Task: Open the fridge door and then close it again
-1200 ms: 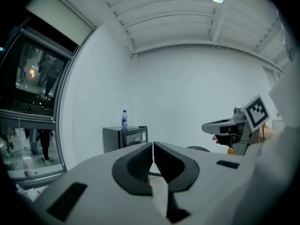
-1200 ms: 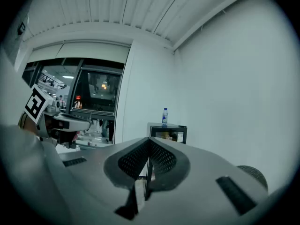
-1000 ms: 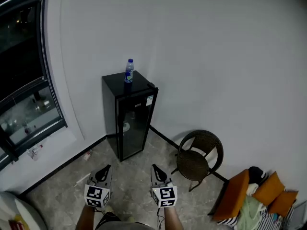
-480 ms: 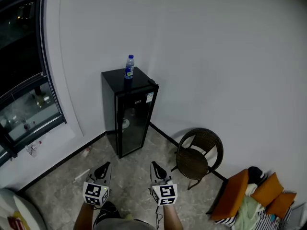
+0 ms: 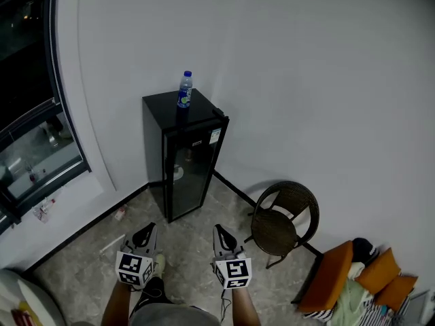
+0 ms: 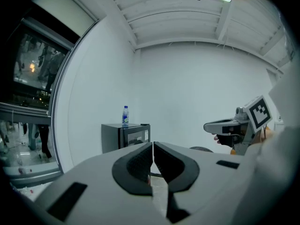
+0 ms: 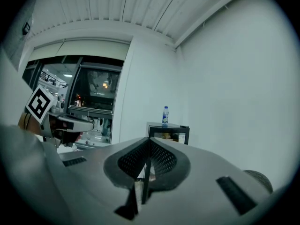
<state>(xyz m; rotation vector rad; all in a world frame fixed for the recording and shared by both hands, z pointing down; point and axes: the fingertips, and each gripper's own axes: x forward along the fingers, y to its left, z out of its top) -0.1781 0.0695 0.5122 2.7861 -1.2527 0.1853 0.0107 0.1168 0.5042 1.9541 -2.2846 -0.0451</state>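
Looking down in the head view, the left gripper (image 5: 147, 231) and the right gripper (image 5: 219, 231) are held side by side low in the picture. Both are aimed at the fridge (image 5: 178, 168), which stands well ahead of them against the white wall (image 5: 306, 80), just right of a dark window (image 5: 30, 114). Its glass door (image 5: 192, 178) is closed, and a water bottle (image 5: 184, 89) stands upright on its top. A wicker chair (image 5: 282, 223) sits on the floor to the fridge's right. Neither gripper touches anything.

In the left gripper view, the fingers (image 6: 136, 161) are pressed together with nothing between them. The fridge (image 6: 124, 136) shows beyond their tips, well apart from them, and the right gripper (image 6: 208, 126) shows at the right side of the picture.

In the right gripper view, the fingers (image 7: 161, 161) are likewise together and empty. The fridge (image 7: 168, 132) stands straight past their tips, untouched.
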